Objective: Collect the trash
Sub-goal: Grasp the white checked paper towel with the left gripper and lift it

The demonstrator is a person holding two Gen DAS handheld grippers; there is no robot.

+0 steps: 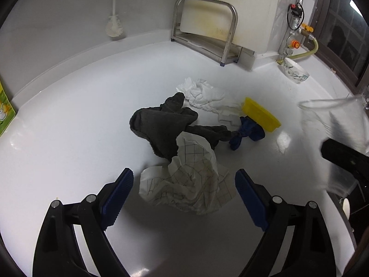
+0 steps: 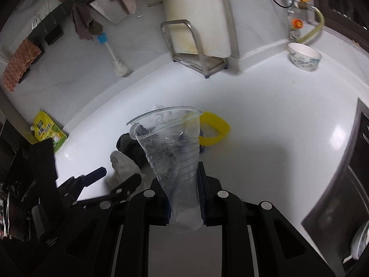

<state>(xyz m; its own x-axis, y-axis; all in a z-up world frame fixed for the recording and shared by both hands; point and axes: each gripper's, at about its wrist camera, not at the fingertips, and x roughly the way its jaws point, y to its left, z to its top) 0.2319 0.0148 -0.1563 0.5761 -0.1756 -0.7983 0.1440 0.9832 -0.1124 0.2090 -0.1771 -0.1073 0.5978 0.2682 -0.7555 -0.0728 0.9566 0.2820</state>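
Left claw [image 1: 184, 194] agape, straddling crumpled grid paper [image 1: 186, 182] at lower centre; right claw [image 2: 182, 196] clamped on crushed plastic cup [image 2: 170, 143].

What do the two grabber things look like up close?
Both are alike. The left gripper and the right gripper have black plastic frames of angled bars joined by round silver pins. Their fingers end in flat blue pads with ridges like tiny teeth. No cables, markings or sleeves show in either view.
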